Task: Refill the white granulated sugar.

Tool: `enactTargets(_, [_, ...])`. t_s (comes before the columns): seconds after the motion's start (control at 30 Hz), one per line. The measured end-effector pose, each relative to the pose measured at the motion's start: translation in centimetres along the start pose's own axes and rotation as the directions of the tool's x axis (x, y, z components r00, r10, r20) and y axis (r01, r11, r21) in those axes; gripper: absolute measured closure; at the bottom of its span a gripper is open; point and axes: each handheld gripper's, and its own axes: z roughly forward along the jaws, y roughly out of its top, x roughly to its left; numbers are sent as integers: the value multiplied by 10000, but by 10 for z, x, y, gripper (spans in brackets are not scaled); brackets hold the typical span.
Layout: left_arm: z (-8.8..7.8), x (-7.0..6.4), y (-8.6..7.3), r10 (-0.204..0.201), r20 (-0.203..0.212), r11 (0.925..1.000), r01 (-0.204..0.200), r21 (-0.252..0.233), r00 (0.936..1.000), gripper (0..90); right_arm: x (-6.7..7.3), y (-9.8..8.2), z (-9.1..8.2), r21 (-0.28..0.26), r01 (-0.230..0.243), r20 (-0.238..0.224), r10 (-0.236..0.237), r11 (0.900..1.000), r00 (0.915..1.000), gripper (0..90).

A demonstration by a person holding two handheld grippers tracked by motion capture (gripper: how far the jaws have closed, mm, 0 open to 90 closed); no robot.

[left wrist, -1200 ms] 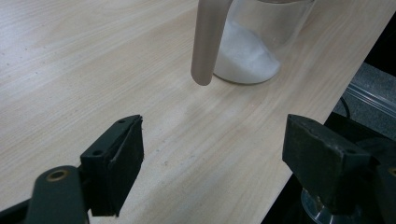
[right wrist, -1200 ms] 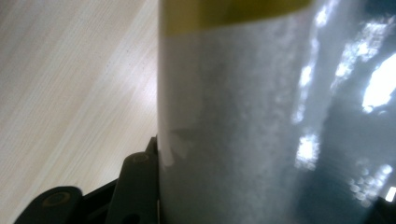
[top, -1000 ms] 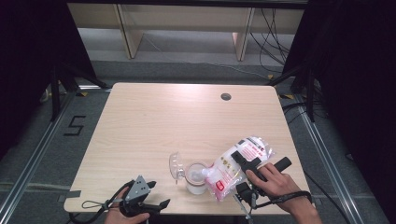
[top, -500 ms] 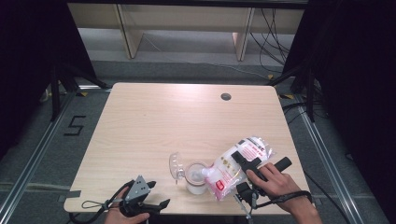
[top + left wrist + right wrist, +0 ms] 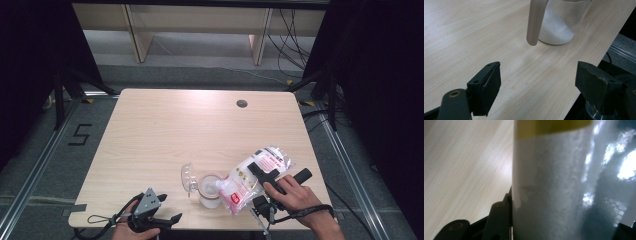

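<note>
bags: 1, a plastic bag [image 5: 255, 177] of white grains | glass jugs: 1, a jug [image 5: 210, 189] with white powder inside | lids: 1, a clear lid [image 5: 188, 177] beside the jug | grippers: 2, the left gripper [image 5: 162, 218] and the right gripper [image 5: 265, 175] | surfaces: 1, a wooden surface [image 5: 175, 130]

High view is looking down from above the near edge of the table [image 5: 150, 130]; both gripper views are sitting close, sharing its front edge.

Bare desk [image 5: 200, 125] is offered from nine through two o'clock; passage at five o'clock is blocked by the jar [image 5: 209, 190] and the tilted bag [image 5: 252, 177].
</note>
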Motion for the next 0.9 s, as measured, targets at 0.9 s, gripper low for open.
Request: enactTargets(0.9, [0,-1,-1,-223,-26,9997,223,8,9997,203,-1,0,-1,-54,69,78,-68,10000,9999,606])
